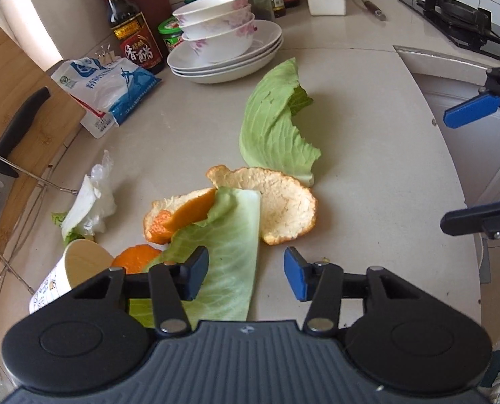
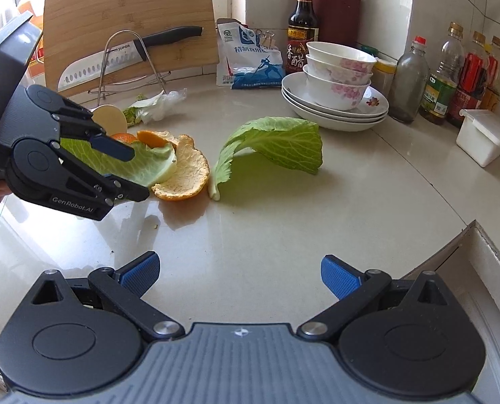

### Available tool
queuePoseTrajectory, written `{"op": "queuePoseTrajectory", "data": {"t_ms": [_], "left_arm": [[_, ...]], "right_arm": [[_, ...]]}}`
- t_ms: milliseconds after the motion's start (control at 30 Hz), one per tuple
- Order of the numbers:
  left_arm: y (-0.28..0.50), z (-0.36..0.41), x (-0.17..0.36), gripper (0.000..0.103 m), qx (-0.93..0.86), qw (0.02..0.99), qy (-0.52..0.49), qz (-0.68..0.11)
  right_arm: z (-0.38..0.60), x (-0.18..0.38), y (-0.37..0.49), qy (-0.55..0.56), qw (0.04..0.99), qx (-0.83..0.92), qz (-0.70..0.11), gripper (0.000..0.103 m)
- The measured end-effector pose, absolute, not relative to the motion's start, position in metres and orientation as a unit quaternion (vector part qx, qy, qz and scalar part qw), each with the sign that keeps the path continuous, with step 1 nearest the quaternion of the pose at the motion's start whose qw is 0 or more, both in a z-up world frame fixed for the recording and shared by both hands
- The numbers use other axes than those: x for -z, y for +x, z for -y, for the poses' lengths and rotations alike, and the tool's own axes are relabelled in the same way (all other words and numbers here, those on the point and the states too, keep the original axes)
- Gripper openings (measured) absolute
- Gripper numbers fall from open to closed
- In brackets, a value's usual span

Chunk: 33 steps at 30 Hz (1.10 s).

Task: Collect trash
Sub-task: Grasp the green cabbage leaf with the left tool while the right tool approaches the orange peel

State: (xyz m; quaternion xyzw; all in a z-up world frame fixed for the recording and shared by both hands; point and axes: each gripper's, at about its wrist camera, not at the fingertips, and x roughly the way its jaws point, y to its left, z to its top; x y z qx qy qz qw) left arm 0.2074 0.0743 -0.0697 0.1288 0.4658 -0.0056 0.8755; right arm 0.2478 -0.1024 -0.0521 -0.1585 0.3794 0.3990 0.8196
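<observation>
Kitchen scraps lie on the pale counter. A flat cabbage leaf piece (image 1: 226, 245) (image 2: 138, 165) lies over orange peels (image 1: 283, 205) (image 2: 186, 168). A large curled cabbage leaf (image 1: 276, 124) (image 2: 276, 144) lies beyond them. A tipped paper cup (image 1: 78, 266) (image 2: 110, 118) and crumpled plastic with a leaf scrap (image 1: 88, 205) (image 2: 155, 104) lie to the left. My left gripper (image 1: 246, 274) (image 2: 133, 175) is open, its jaws either side of the flat leaf's edge, just above it. My right gripper (image 2: 239, 274) (image 1: 458, 171) is open and empty over bare counter.
Stacked bowls on plates (image 1: 226, 47) (image 2: 337, 91), a salt bag (image 1: 105, 91) (image 2: 250, 57), sauce bottles (image 1: 132, 27) (image 2: 448, 77) and a white box (image 2: 485, 134) line the back. A cutting board with a knife (image 1: 0, 155) (image 2: 128, 54) stands at left. A stove (image 1: 458, 17) and counter edge (image 2: 468, 242) are at right.
</observation>
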Motion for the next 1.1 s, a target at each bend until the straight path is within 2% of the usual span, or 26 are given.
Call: {"op": "queuePoseTrajectory", "data": {"t_ms": [133, 367, 400, 433, 567, 633, 1100], "left_arm": [[0.212, -0.079, 0.074, 0.044, 0.012, 0.876, 0.108, -0.469], [0.223, -0.089, 0.074, 0.042, 0.026, 0.88, 0.076, -0.467], [0.223, -0.091, 0.074, 0.035, 0.025, 0.88, 0.074, -0.468], [0.223, -0.092, 0.074, 0.023, 0.022, 0.88, 0.076, -0.468], [0.218, -0.1, 0.069, 0.02, 0.026, 0.879, 0.062, -0.472], [0.215, -0.097, 0.065, 0.015, 0.029, 0.88, 0.068, -0.469], [0.197, -0.1, 0.029, 0.006, 0.008, 0.892, 0.049, -0.448]], "right_arm": [[0.1, 0.059, 0.257, -0.148, 0.817, -0.394, -0.393, 0.103], [0.092, 0.06, 0.262, -0.144, 0.812, -0.405, -0.395, 0.103], [0.091, 0.06, 0.262, -0.144, 0.811, -0.406, -0.395, 0.103], [0.09, 0.061, 0.263, -0.144, 0.811, -0.407, -0.395, 0.103], [0.089, 0.062, 0.266, -0.139, 0.809, -0.409, -0.398, 0.103], [0.089, 0.061, 0.268, -0.137, 0.809, -0.411, -0.397, 0.103], [0.074, 0.056, 0.28, -0.133, 0.805, -0.434, -0.382, 0.103]]}}
